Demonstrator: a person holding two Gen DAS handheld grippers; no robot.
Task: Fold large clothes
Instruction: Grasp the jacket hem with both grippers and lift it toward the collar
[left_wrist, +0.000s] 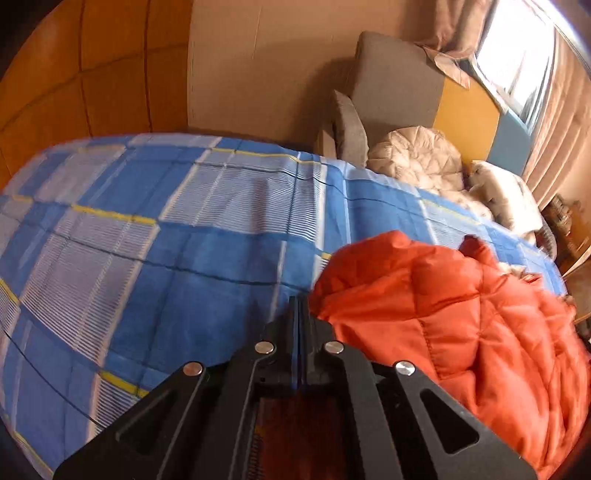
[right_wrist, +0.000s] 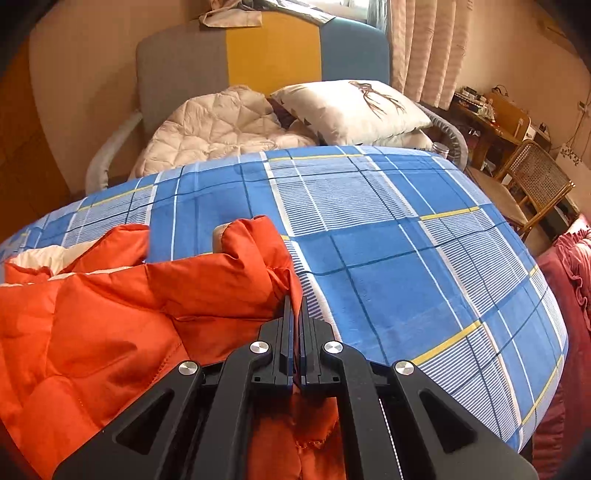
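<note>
Orange puffer jacket (right_wrist: 110, 314) (quilted) pinched by both closed claws.

1. no text, label, brand, number or sign can be read in either wrist view.
2. the pillow (right_wrist: 351, 107) at the head of the bed bears a drawn antlered figure only, no lettering.

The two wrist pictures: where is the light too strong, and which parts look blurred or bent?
Left wrist view: the window is washed out white, and the bed sheet and orange jacket look smeared. Right wrist view: sharper and evenly lit. Both: the fisheye lens bows the bed and darkens the corners.
</note>
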